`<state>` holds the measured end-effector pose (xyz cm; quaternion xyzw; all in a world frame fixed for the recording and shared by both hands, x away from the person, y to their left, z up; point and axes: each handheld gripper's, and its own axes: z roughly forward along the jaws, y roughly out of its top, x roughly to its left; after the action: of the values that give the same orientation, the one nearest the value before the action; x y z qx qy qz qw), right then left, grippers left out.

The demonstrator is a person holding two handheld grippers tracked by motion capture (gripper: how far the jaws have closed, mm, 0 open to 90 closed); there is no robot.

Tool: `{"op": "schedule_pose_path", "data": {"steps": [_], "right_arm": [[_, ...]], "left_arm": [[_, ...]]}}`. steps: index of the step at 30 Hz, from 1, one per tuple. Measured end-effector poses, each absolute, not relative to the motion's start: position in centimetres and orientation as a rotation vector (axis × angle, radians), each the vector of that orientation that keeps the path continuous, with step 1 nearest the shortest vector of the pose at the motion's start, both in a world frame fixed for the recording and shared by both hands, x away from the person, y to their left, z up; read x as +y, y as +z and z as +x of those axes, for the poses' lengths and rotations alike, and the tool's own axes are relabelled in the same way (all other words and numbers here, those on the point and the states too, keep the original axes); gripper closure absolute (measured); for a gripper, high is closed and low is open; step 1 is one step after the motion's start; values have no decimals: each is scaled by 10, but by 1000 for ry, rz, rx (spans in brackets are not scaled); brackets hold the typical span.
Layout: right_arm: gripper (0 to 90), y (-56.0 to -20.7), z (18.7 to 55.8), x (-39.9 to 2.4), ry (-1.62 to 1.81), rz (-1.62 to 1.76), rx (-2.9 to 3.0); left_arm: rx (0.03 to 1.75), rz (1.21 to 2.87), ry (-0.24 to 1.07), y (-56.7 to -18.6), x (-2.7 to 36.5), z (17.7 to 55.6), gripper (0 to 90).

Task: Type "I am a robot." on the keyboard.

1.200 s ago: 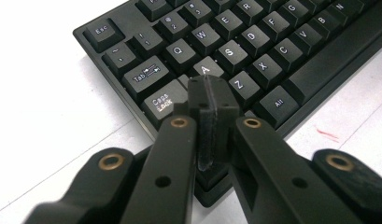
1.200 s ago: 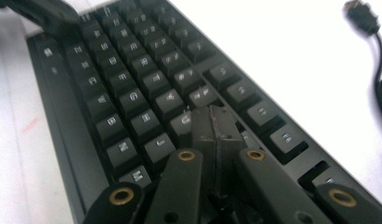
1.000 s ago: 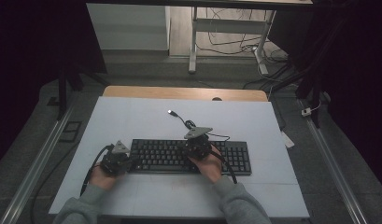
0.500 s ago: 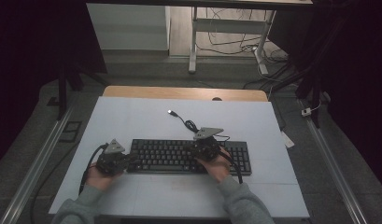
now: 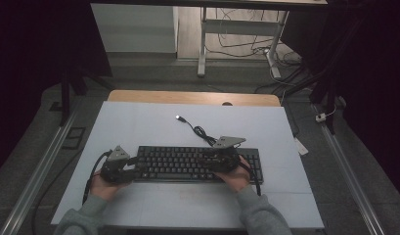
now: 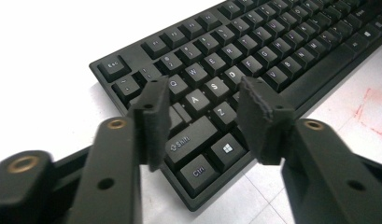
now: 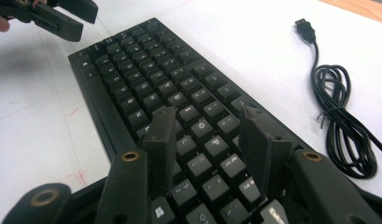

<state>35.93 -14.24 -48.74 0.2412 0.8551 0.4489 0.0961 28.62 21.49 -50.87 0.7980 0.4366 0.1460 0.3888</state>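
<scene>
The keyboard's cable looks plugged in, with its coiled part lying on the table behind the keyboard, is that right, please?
Not quite: the cable is not plugged in. The right gripper view shows its plug lying loose on the white table. The coiled part does lie on the table behind the keyboard.

the high view looks forward and down from above the person's side, far enough off to take in the whole white table (image 5: 153,122) and the floor beyond. the left gripper view sits low and close over the keyboard (image 6: 235,60), at its esc and ctrl end, facing along the key rows. the right gripper view hovers close over the other end, facing back along the keyboard toward the left gripper (image 7: 48,16). all three share the keyboard.
</scene>
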Motion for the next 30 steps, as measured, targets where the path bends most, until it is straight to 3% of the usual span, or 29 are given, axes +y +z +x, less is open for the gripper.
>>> {"op": "schedule_pose_path", "data": {"steps": [14, 30], "right_arm": [[523, -486, 351, -153, 1349, 702, 2520], [513, -486, 349, -163, 1365, 720, 2503]], "left_arm": [[1097, 2023, 355, -506, 213, 286, 380], [978, 2137, 287, -496, 180, 290, 387]]}}
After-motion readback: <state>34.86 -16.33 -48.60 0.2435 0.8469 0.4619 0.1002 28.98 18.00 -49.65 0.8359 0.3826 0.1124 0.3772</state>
